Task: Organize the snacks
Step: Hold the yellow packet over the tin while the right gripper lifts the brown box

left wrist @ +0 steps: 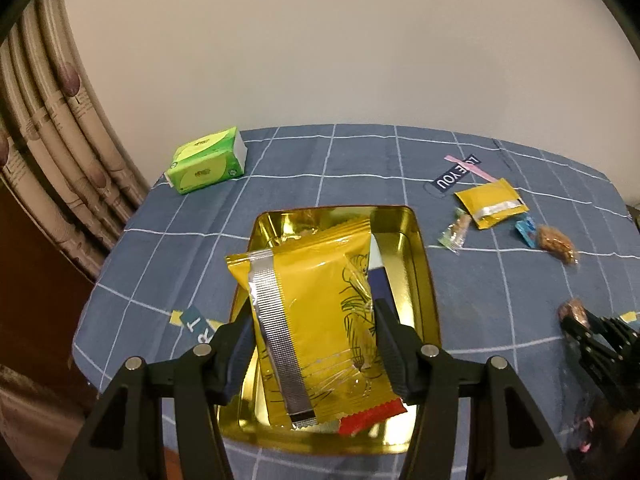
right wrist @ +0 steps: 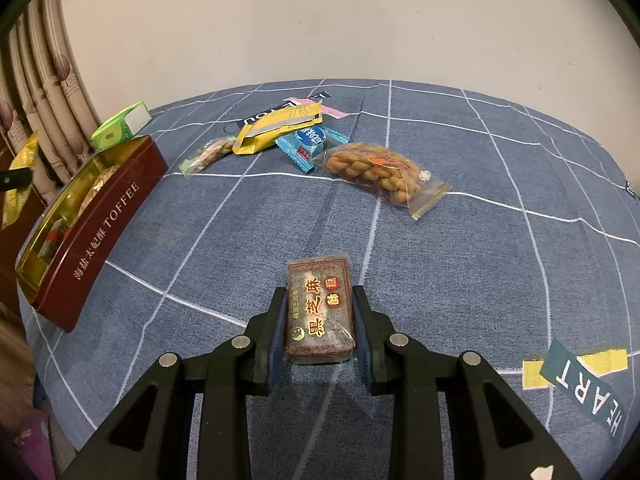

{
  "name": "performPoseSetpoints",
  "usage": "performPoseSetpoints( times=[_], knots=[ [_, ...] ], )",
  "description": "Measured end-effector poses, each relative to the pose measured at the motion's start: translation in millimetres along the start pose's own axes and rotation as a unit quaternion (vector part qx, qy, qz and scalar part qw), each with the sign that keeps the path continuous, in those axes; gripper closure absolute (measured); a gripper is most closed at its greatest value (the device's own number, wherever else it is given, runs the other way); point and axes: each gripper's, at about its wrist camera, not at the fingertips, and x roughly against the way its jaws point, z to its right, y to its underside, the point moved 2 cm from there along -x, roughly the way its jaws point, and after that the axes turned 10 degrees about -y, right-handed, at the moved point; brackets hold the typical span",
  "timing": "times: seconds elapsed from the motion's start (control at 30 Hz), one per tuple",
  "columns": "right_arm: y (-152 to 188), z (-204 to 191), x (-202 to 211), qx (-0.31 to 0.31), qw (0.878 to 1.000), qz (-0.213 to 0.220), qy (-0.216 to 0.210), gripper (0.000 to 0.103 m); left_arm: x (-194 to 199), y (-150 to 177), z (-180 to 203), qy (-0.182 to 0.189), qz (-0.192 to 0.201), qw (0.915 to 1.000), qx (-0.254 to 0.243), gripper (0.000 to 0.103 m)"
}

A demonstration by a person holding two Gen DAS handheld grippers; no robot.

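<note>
My left gripper is shut on a large yellow snack packet and holds it over the open gold-lined toffee tin. A red packet lies in the tin below it. My right gripper is shut on a clear-wrapped black sesame cake, just above the blue checked cloth. The tin, red outside, shows at the left of the right wrist view. On the cloth lie a yellow packet, a blue candy, a bag of fried twists and a small clear packet.
A green tissue pack lies at the far left corner of the table, next to patterned curtains. A plain wall stands behind the table. The right gripper shows at the right edge of the left wrist view.
</note>
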Motion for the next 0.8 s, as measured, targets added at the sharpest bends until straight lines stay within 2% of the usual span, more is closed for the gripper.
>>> performPoseSetpoints(
  times=[0.2,0.37,0.8],
  knots=[
    [-0.4,-0.2,-1.6,0.004,1.0,-0.002,0.004,0.075,21.4,17.3,-9.1,0.0,0.002,0.9999,0.012,0.046],
    [-0.3,-0.4,-1.3,0.007,1.0,-0.002,0.007,0.075,31.4,34.3,-15.4,-0.023,0.001,0.9997,0.009,0.046],
    [1.1,-4.7,5.0,-0.016,1.0,-0.011,0.005,0.076,26.6,57.5,-42.7,-0.046,-0.02,0.9979,0.039,0.046]
  ],
)
